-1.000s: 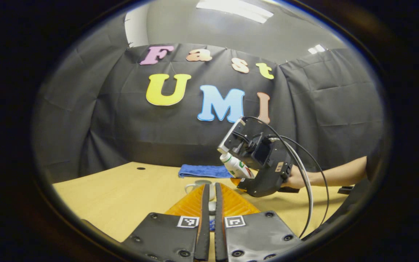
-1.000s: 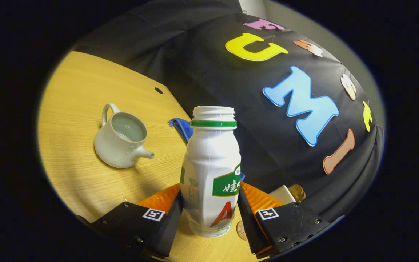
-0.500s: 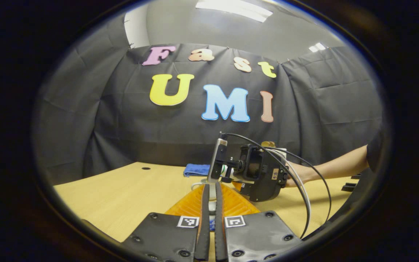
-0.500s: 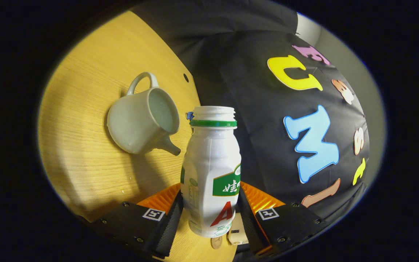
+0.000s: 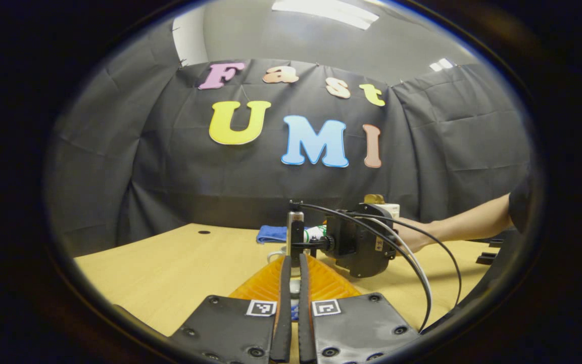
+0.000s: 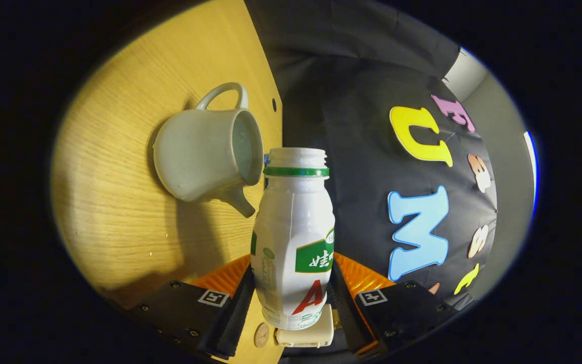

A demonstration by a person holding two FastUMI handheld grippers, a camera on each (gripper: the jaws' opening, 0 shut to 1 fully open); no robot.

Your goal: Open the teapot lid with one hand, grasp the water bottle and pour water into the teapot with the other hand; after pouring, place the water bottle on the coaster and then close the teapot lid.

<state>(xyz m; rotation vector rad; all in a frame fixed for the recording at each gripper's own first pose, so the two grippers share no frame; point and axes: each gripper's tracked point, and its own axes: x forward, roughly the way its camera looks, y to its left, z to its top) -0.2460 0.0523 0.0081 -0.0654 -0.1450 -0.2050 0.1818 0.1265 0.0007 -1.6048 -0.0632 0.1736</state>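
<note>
My right gripper is shut on the white water bottle, which has a green neck ring and no cap. The bottle is rolled far onto its side, its mouth right beside the open rim of the pale teapot on the wooden table. In the left gripper view the right gripper, held by a hand, tips the bottle over the teapot. My left gripper is shut low in front, a small pale piece of the teapot lid showing between its fingers.
A blue cloth lies at the table's back edge. A white box with a gold object stands behind the right gripper. A small brown disc and the white box show below the bottle. Cables trail from the right gripper.
The right gripper has rolled the bottle further onto its side and brought its mouth close to the teapot's rim. The left gripper has stayed still.
</note>
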